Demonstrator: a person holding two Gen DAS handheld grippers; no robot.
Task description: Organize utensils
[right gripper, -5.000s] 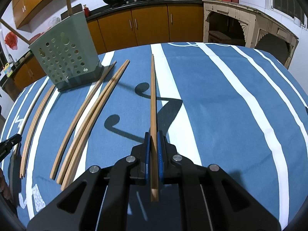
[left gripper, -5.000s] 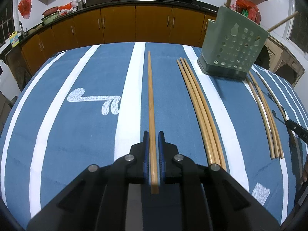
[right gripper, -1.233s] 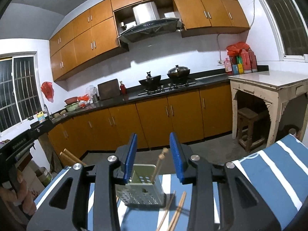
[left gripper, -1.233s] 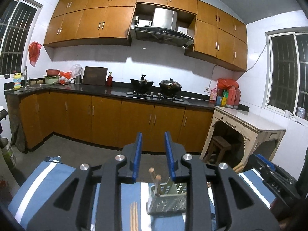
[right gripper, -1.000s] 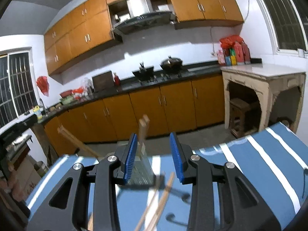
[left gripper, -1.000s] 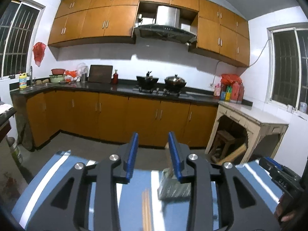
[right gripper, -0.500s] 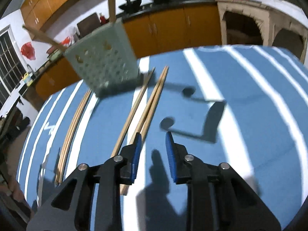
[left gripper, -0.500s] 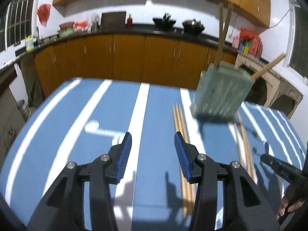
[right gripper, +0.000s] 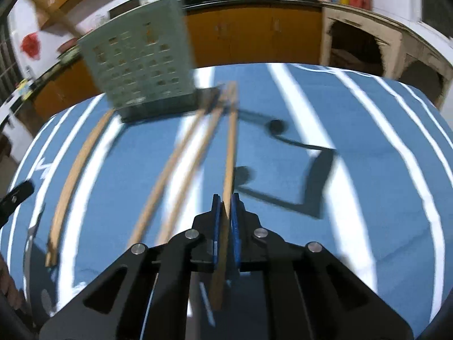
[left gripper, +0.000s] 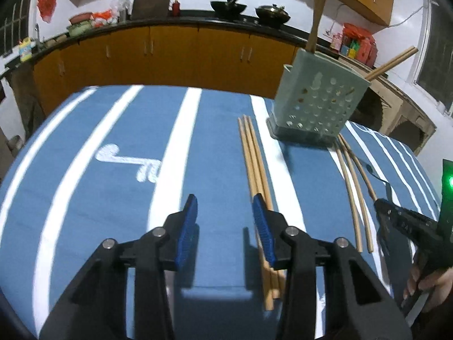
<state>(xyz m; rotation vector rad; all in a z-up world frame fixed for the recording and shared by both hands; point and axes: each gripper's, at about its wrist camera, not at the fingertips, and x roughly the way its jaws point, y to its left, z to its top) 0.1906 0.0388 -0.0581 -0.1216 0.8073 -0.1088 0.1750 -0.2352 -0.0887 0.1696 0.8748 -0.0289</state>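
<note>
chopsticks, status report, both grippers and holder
Left gripper open, empty, over cloth. Right gripper shut on chopstick. Holder upright, sticks in it. Loose chopsticks remain; nothing blocking.

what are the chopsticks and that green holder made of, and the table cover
The chopsticks look like bare wood or bamboo: pale tan, matte, uncoated. The green utensil holder looks like moulded plastic: smooth even colour, with regular punched drain holes. The blue striped table cover seems to be woven cloth, matte with printed white stripes, though vinyl can't be ruled out.
</note>
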